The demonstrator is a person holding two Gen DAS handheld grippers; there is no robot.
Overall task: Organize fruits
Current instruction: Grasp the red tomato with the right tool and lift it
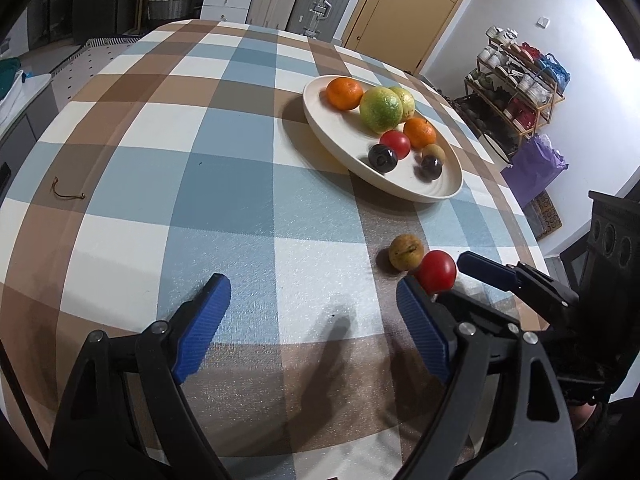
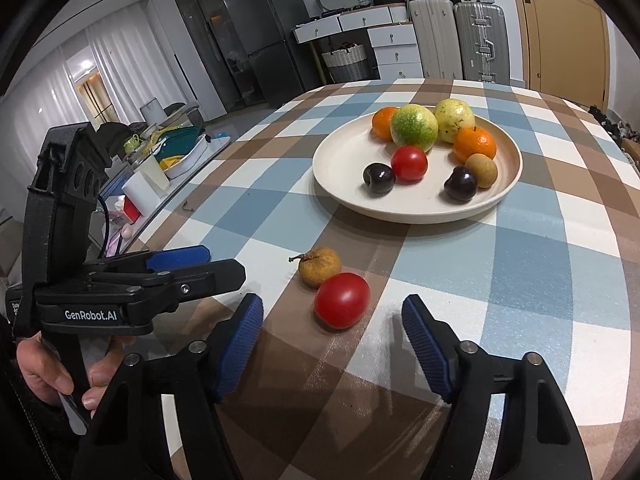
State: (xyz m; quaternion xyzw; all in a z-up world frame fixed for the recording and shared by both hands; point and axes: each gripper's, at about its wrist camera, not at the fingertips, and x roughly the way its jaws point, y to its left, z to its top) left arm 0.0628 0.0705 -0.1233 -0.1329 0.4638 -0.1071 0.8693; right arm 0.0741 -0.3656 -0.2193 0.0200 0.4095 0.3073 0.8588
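Your right gripper (image 2: pixel 332 344) has its jaws wide and nothing between them, lined up just short of the red tomato (image 2: pixel 341 300), which sits on the checked surface (image 2: pixel 520 272) touching the brown fruit (image 2: pixel 319 266) behind it, both well short of the plate (image 2: pixel 332 176). Your left gripper (image 1: pixel 312 320) also has its jaws wide and holds nothing, over bare cloth beside the pair; it's out of the job for now. Tomato looks light, smooth-skinned and probably soft, so I'd treat it as slippery and bruisable: close across its widest part, pads square on opposite flanks, and stop squeezing once it's seated. It's round, so a pinch high or low will likely squirt it out or roll it. Watch the contact with the brown fruit: one jaw has to go near that seam, and a nudge could send the brown one rolling on the cloth. Coming in from the two free sides avoids that. The brown fruit looks firmer and rougher-skinned, easier grip, with a small stem (image 2: pixel 298 258) sticking out to one side; don't clamp on that. The plate already holds several fruits with open space toward its near left, the likely spot to set down, low and gentle so nothing rolls.
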